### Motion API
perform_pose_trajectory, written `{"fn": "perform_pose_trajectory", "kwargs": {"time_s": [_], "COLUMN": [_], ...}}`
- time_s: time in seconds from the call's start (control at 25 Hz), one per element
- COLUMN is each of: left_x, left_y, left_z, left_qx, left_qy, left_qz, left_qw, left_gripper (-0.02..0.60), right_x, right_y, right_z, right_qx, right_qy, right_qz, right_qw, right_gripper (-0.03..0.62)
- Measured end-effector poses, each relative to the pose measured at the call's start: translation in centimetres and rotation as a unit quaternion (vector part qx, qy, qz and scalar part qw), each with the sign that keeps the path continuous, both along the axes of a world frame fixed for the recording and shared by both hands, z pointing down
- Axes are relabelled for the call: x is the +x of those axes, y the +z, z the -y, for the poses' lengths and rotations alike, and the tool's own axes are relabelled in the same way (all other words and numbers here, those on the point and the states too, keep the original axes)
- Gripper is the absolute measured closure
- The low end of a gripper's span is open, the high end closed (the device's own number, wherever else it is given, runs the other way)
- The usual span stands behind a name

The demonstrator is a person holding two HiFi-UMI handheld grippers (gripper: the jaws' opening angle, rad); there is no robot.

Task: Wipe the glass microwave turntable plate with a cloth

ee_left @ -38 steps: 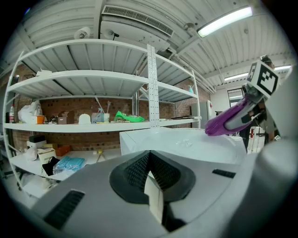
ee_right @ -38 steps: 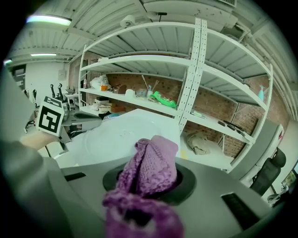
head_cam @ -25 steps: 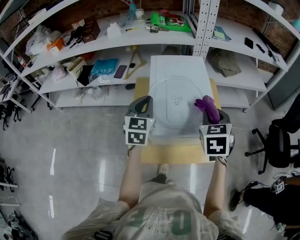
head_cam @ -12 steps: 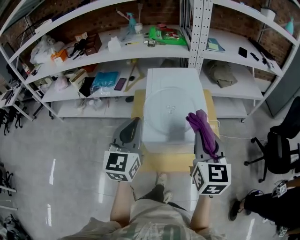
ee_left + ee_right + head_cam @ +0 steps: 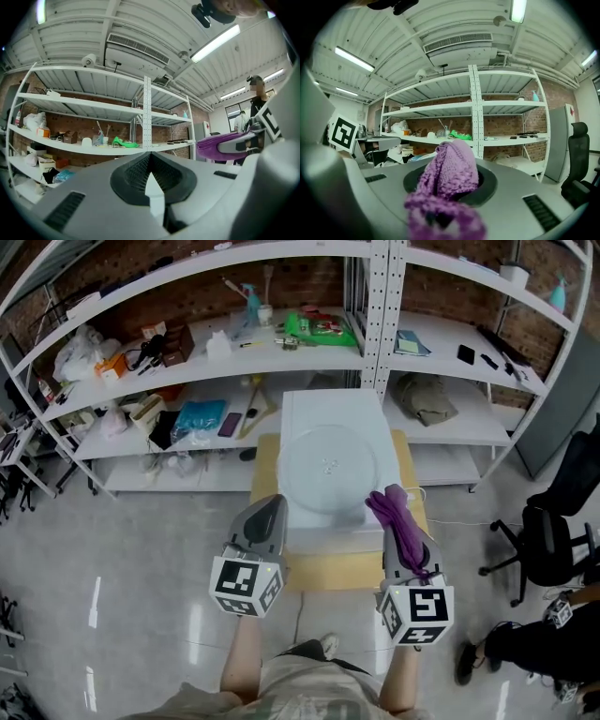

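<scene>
Both grippers have pulled back toward me off the white box. The glass plate lies on it, ahead of and below my jaws, between the two, and nothing touches it. Left gripper: jaws together, empty. Right gripper: clamped on the purple cloth, clear of the glass. My read: the wipe pass is paused or done.

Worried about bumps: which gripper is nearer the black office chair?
Right. The right gripper, holding a purple knitted cloth, is left of the black office chair; the left gripper sits farther left.
</scene>
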State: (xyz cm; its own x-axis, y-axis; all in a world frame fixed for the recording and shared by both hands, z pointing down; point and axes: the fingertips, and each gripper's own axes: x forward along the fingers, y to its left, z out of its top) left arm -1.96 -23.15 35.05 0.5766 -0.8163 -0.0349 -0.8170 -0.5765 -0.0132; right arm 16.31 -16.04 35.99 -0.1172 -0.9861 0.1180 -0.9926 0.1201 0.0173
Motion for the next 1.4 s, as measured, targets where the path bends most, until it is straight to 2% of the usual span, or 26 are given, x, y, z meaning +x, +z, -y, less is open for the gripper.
{"fn": "perform_pose_trajectory", "kwargs": {"time_s": [0.28,0.44,0.6,0.84,1.08,1.24,1.4], "left_x": [-1.1,-3.5,-5.1,-6.8,-9.4,-10.1,-10.4], "left_y": [0.5,1.3,1.3,0.6,2.7,2.1,0.4], "left_z": [-1.6,-2.6,-4.4,-10.6,-16.9,-21.5,-27.0], "left_qx": [0.006,0.0,0.005,0.008,-0.014,-0.012,0.008], "left_qy": [0.003,-0.013,-0.022,-0.005,-0.009,-0.016,-0.041], "left_qz": [-0.023,-0.036,-0.019,-0.014,0.0,0.011,0.0], "left_qw": [0.9997,0.9993,0.9996,0.9999,0.9999,0.9997,0.9991], "left_gripper": [0.58,0.58,0.58,0.58,0.58,0.58,0.58], "right_x": [-1.6,-4.3,-6.4,-7.8,-8.9,-7.0,-5.1], "right_y": [-0.3,0.0,-0.4,0.1,1.6,1.5,0.5], "right_z": [0.3,-0.2,-2.4,-8.3,-16.2,-21.0,-27.0], "right_qx": [0.006,-0.004,0.002,-0.01,-0.027,-0.03,-0.012], "right_qy": [-0.011,-0.032,-0.043,-0.031,-0.02,0.0,-0.002], "right_qz": [-0.038,-0.047,-0.047,-0.023,-0.007,0.009,0.018], "right_qw": [0.999,0.998,0.998,0.999,0.999,1.0,1.0], "right_gripper": [0.54,0.54,0.54,0.54,0.54,0.54,0.54]}}
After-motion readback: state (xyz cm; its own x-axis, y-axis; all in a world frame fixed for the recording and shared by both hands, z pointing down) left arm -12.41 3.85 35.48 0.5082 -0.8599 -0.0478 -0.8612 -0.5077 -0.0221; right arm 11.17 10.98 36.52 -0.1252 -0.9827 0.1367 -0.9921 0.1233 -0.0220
